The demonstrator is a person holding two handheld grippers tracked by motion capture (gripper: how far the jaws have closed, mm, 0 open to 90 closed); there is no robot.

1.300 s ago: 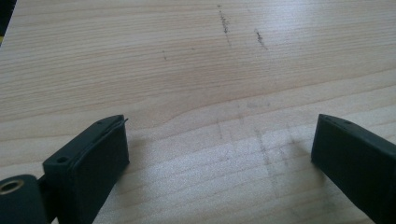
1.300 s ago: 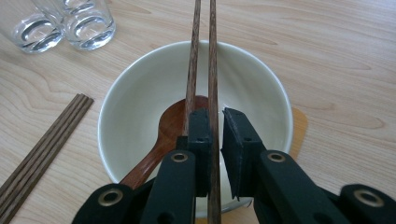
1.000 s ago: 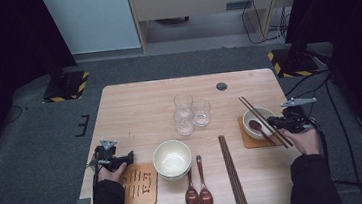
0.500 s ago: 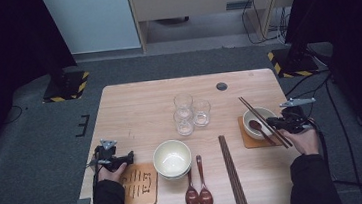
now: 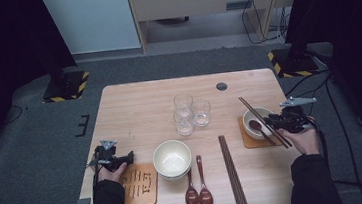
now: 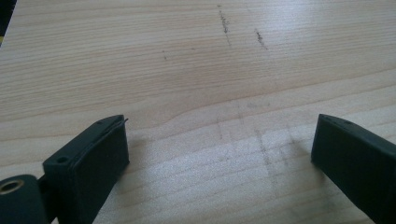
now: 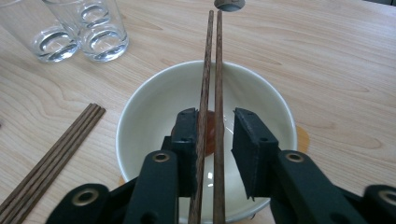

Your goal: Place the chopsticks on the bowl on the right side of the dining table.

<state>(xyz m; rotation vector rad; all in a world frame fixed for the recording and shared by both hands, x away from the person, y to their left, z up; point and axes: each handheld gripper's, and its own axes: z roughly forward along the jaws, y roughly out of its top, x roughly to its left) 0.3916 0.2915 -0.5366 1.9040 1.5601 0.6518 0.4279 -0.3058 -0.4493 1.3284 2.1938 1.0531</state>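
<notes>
A pair of dark wooden chopsticks [image 5: 250, 106] lies across a small white bowl [image 5: 249, 123] on an orange coaster at the table's right. My right gripper [image 5: 276, 121] sits at their near end. In the right gripper view the chopsticks [image 7: 212, 60] run between the jaws of the right gripper [image 7: 215, 135], which have just been opening. The left pad still touches one stick and the right pad stands apart. A brown spoon [image 5: 257, 124] rests inside the bowl [image 7: 154, 107]. My left gripper [image 5: 126, 157] rests open at the table's left, its jaws [image 6: 219, 149] over bare wood.
Three glasses [image 5: 190, 112] stand mid-table. A larger white bowl [image 5: 172, 158] sits near the front, with two brown spoons [image 5: 198, 193] and more chopsticks [image 5: 232, 170] to its right. A patterned coaster [image 5: 139, 184] lies beside my left hand.
</notes>
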